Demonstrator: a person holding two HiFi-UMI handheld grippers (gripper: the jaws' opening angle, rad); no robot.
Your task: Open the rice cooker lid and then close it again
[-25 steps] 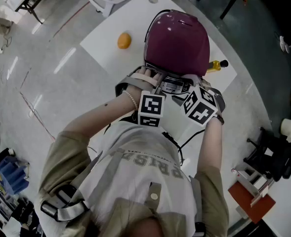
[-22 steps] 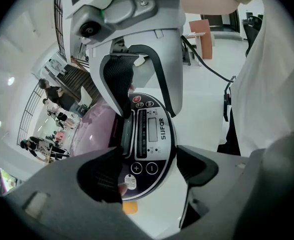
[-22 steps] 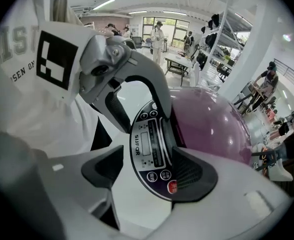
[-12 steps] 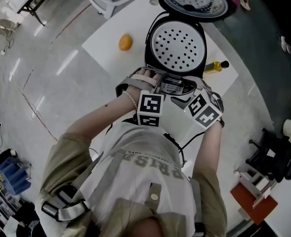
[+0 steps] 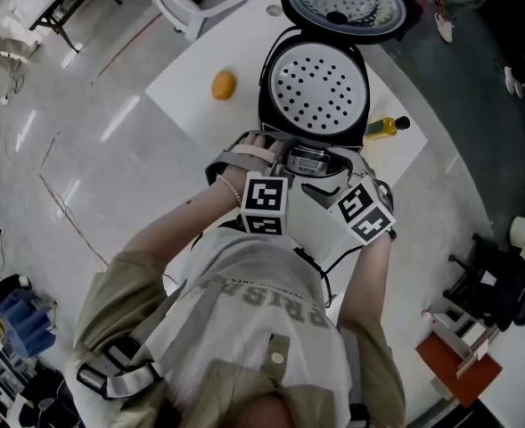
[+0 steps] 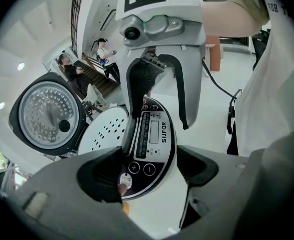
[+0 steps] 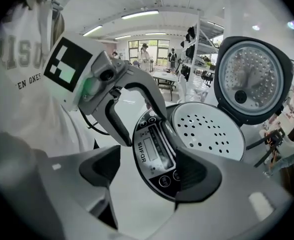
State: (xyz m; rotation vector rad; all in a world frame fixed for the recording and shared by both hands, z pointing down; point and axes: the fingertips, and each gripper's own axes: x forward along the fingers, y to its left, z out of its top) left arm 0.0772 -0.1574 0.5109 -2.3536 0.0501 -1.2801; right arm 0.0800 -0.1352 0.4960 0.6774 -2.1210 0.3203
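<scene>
**Rice cooker open, both grippers poised at its front panel**

The rice cooker (image 5: 267, 105) sits at upper centre of the head view on a white worktop (image 5: 191, 92). Its round lid (image 5: 344, 3) is swung up and back, showing a dimpled metal liner ringed in black. A white perforated plate (image 5: 318, 83) fills the pot's mouth. The glossy black oval control panel (image 6: 151, 144) faces the person.

Both hands pitch steeply down at the panel. The left gripper (image 6: 149, 170) has its dark ribbed fingers (image 6: 99, 176) apart, the panel's near edge in the gap, clamped on nothing. The right gripper (image 7: 146, 173) has just been opening its fingers; the panel shows between them, unpressed.

A smooth orange fruit (image 5: 224, 85) lies left of the cooker and a yellow bottle (image 5: 382, 128) lies right of it.
</scene>
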